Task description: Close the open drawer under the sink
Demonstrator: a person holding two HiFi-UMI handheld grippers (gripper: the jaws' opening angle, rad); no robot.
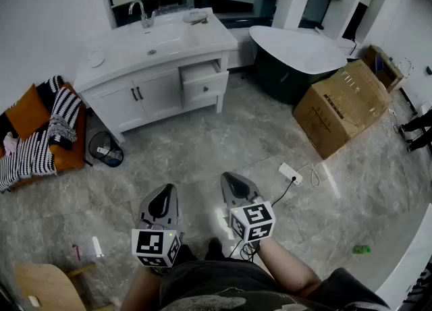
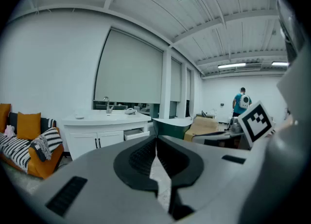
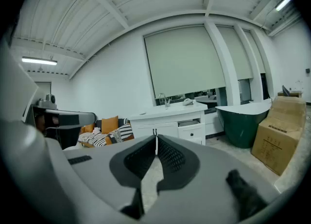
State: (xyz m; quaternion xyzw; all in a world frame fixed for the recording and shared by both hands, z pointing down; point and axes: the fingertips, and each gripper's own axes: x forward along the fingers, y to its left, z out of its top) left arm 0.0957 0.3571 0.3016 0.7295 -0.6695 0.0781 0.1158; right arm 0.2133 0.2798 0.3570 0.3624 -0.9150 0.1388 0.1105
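At ten o'clock, an orange sofa [image 1: 34, 127] with striped cushions. At twelve o'clock, well apart from both tongs, the white sink counter [image 1: 155, 53] — its right-hand drawer [image 1: 202, 80] pulled out, inside showing. Low at six o'clock, left tongs [image 1: 163, 195] pressed together, empty; just beside, right tongs [image 1: 233, 183] likewise pressed together, pinching nothing. At two o'clock, a dark bathtub [image 1: 297, 50] and a cardboard box [image 1: 344, 107].

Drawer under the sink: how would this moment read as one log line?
drawer: open | left gripper: shut, empty | right gripper: shut, empty | both well short of vanity
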